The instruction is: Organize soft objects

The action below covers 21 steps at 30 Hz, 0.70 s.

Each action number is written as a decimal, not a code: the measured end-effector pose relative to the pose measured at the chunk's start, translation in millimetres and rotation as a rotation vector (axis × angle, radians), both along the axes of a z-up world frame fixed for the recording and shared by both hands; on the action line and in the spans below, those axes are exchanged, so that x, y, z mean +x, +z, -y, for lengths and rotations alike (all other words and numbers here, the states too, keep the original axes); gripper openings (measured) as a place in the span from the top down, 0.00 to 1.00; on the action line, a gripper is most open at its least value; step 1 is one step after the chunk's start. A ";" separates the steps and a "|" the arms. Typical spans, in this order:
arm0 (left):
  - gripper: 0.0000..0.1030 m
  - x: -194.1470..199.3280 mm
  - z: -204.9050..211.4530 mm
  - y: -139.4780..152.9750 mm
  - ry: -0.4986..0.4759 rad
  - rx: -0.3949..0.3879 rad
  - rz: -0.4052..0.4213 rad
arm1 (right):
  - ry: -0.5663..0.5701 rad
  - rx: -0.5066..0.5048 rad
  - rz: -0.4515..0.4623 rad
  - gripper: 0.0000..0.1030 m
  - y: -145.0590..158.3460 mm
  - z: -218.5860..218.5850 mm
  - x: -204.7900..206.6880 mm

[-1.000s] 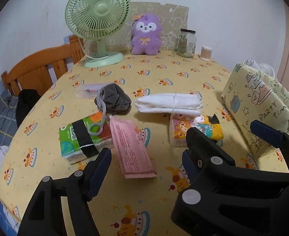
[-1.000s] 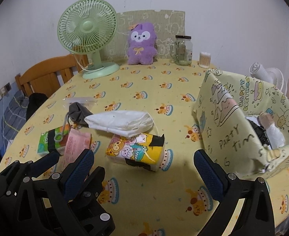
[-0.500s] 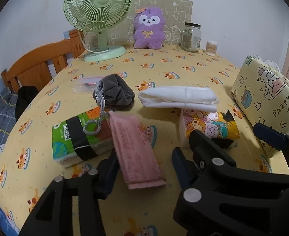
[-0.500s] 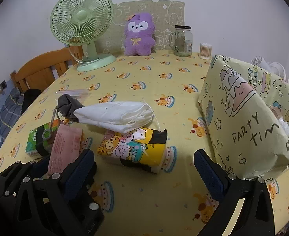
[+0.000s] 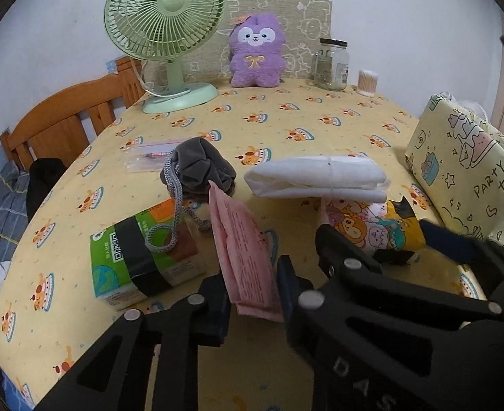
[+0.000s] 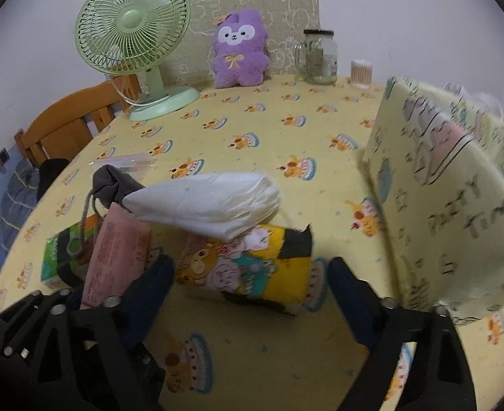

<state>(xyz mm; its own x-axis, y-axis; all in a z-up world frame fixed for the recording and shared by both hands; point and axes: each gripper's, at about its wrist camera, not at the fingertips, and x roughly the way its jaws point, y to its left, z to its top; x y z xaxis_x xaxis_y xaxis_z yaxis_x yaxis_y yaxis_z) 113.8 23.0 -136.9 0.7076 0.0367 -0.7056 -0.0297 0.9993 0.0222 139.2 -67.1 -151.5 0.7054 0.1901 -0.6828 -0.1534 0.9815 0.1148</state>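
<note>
My left gripper (image 5: 252,291) is shut on the near end of a flat pink packet (image 5: 243,250), which tilts up off the table; the packet also shows in the right wrist view (image 6: 115,260). My right gripper (image 6: 252,281) is open, its fingers on either side of a yellow cartoon tissue pack (image 6: 248,267). A folded white cloth (image 6: 207,203) rests on that pack. A green tissue pack (image 5: 142,260) and a grey drawstring pouch (image 5: 199,169) lie to the left.
A yellow "party time" fabric box (image 6: 447,202) stands at the right. At the back stand a green fan (image 5: 166,34), a purple plush (image 5: 255,51), a glass jar (image 5: 330,65) and a cotton-swab tub (image 5: 366,82). A wooden chair (image 5: 63,126) is on the left.
My left gripper moved forward and closed on the pink packet, lifting its near end. My right gripper moved forward until its open fingers flank the yellow tissue pack.
</note>
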 end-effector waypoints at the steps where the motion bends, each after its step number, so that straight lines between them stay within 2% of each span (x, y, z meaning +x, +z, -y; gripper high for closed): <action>1: 0.82 -0.7 0.7 -0.3 -0.003 0.001 0.001 | 0.004 0.006 -0.015 0.22 -1.2 -0.1 1.4; 4: 0.88 -2.3 2.0 -0.2 -0.009 -0.007 0.003 | 0.004 0.009 -0.009 0.24 -0.9 -0.1 0.3; 7: 0.90 -3.9 2.2 0.5 -0.011 -0.009 0.004 | 0.004 0.007 -0.007 0.25 -0.2 0.0 -1.7; 21: 0.92 -27.3 5.3 23.3 -0.013 -0.016 0.060 | 0.012 0.022 0.042 0.26 21.4 4.4 -24.2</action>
